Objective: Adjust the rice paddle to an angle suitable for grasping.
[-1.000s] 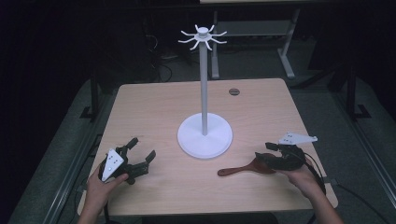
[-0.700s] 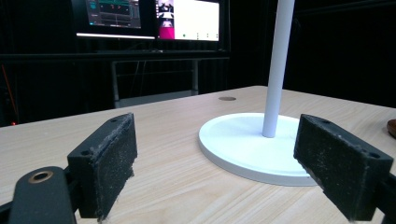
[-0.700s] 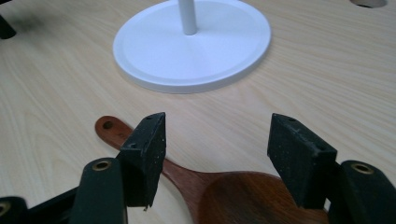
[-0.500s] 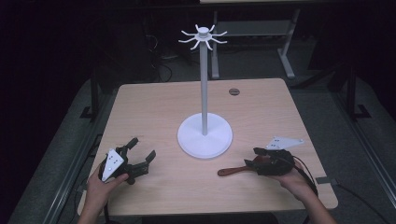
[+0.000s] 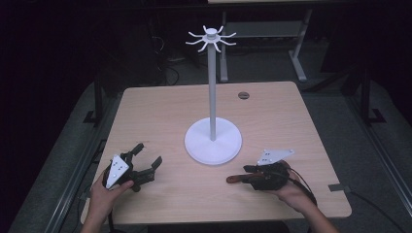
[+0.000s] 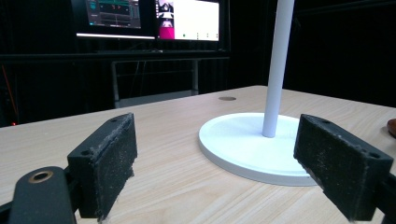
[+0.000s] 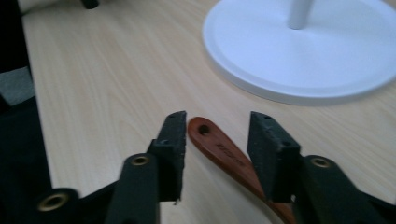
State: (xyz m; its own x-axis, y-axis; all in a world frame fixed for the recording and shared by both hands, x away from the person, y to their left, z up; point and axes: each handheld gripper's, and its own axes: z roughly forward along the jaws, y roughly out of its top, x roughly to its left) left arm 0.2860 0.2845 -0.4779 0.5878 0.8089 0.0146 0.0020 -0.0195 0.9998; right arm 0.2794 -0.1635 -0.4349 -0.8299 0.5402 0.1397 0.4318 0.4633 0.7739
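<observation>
On the desk point(image 5: 160, 111), the right tongs point(image 7: 217, 140) straddle a brown wooden handle point(image 7: 219, 149) (jaws apart, not gripping) beside the white stand point(image 5: 213, 141), while the left tongs point(image 5: 145, 162) rest wide open, empty.

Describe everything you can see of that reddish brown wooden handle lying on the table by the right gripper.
The wooden handle looks like polished reddish-brown wood, flat and narrow, with a rounded end pierced by a small hanging hole. Faint lettering runs along it, too blurred to read. It lies flat on the table, its holed end pointing toward the person's left, just in front of the white stand's base and apart from it. The right gripper straddles it with its jaws open, a gap on each side. Its far end is hidden under the gripper.
</observation>
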